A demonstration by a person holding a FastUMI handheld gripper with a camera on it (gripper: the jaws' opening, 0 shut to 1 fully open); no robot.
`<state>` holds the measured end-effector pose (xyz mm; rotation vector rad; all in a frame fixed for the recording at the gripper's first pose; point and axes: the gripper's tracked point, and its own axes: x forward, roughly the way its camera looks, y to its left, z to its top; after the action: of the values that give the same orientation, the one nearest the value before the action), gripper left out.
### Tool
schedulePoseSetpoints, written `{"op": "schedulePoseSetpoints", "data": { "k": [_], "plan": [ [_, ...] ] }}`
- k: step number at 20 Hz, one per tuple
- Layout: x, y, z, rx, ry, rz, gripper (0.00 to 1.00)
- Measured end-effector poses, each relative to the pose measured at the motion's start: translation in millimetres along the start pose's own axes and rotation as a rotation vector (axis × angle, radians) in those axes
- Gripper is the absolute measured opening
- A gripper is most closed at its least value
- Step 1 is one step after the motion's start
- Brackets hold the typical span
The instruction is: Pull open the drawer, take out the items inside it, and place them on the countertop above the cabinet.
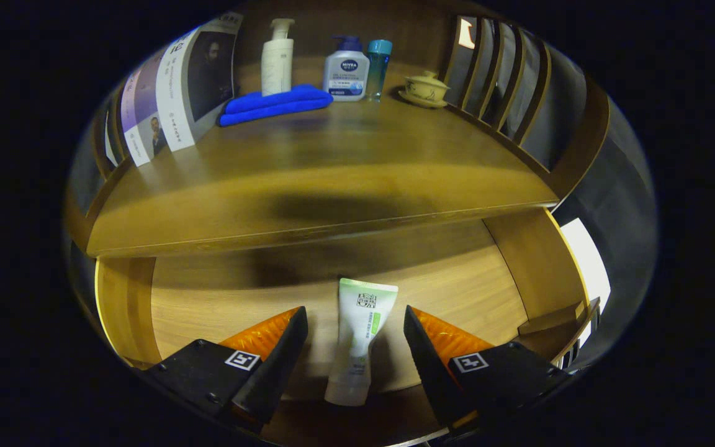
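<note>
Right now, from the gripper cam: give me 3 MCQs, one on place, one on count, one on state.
1. Where does the tube lie?
A. on the countertop
B. in the open drawer, between the fingers
C. on the blue cloth

2. How many bottles stand at the back of the countertop?
A. one
B. three
C. five

3. The gripper is:
A. open, fingers apart
B. shut on the tube
C. shut on the cloth

B: the tube rests on the drawer floor.
B: two pump bottles and a teal-capped one.
A: gaps show either side of the tube.
</note>
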<state>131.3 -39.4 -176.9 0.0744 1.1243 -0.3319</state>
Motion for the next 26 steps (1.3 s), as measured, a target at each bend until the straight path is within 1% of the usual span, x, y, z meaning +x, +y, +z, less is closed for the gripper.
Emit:
{"op": "schedulePoseSetpoints", "data": {
  "k": [2,5,8,10,11,12,13,14,16,18,21,24,26],
  "plan": [
    [2.6,-1.3,-4.0,0.030,0.031,-0.005,0.94],
    [8.5,-6.1,-11.8,0.087,0.089,-0.020,0.94],
    [16.9,-10.8,-30.7,0.137,0.171,-0.029,0.75],
    [21.3,-11.1,-33.5,0.143,0.201,-0.020,0.63],
    [20.8,-5.1,-32.2,0.167,0.204,0.013,0.56],
    [28.8,-1.3,-38.0,0.190,0.213,0.025,0.50],
    [28.1,-2.5,-36.9,0.215,0.200,0.028,0.43],
    [28.1,-3.8,-31.8,0.245,0.173,0.026,0.43],
    [28.1,-4.1,-28.0,0.306,0.129,0.038,0.29],
    [25.9,-4.1,-17.2,0.410,0.082,0.063,0.18],
    [16.7,-9.7,-2.7,0.527,0.021,0.076,0.18],
    [0.3,-29.5,4.4,0.652,-0.021,0.015,0.18],
    [-11.7,-35.4,6.8,0.694,-0.037,0.016,0.18]
  ]
}}
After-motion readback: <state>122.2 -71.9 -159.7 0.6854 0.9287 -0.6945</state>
